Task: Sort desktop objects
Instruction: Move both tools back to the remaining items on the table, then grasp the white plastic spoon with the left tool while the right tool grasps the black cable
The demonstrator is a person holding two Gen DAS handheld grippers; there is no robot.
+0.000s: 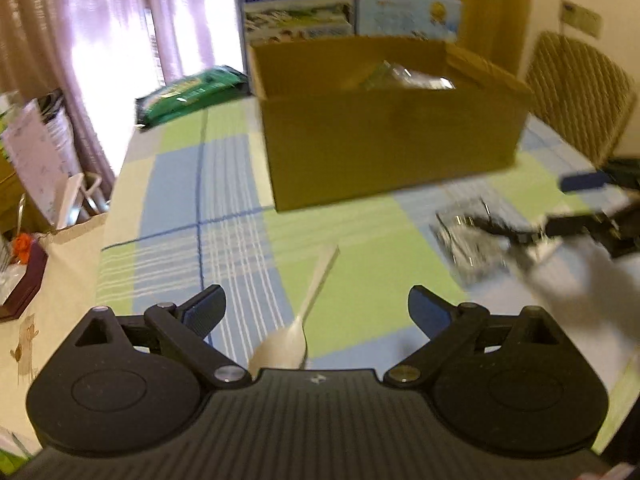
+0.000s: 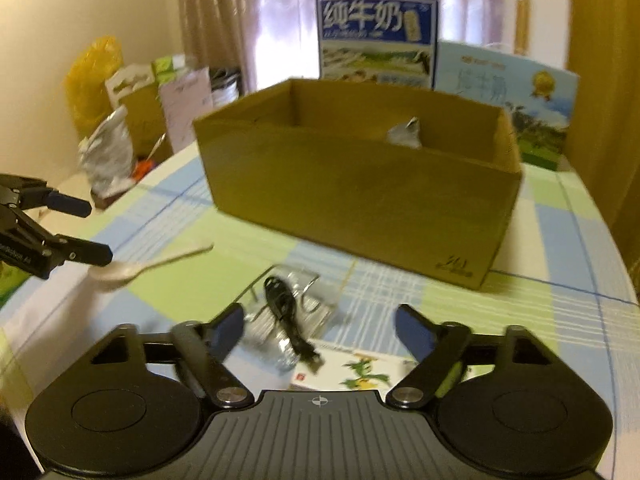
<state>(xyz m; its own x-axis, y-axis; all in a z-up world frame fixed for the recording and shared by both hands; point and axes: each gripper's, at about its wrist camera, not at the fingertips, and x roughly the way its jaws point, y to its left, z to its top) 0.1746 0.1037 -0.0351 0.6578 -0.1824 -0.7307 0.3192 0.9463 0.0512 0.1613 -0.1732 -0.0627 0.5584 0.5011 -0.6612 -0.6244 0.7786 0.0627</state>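
A white plastic spoon [image 1: 308, 312] and a clear packet with black cable [image 2: 288, 316] lie before the open cardboard box [image 2: 360, 184].

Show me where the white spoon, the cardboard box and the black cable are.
white spoon [image 1: 316, 300], left wrist view, on its handle.
cardboard box [image 2: 352, 196], right wrist view, on its front wall.
black cable [image 2: 282, 306], right wrist view, on its coiled middle.

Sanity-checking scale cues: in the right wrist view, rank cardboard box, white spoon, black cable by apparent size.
1. cardboard box, by far largest.
2 and 3. white spoon and black cable: similar extent; the cable is nearer the camera, so unranked.
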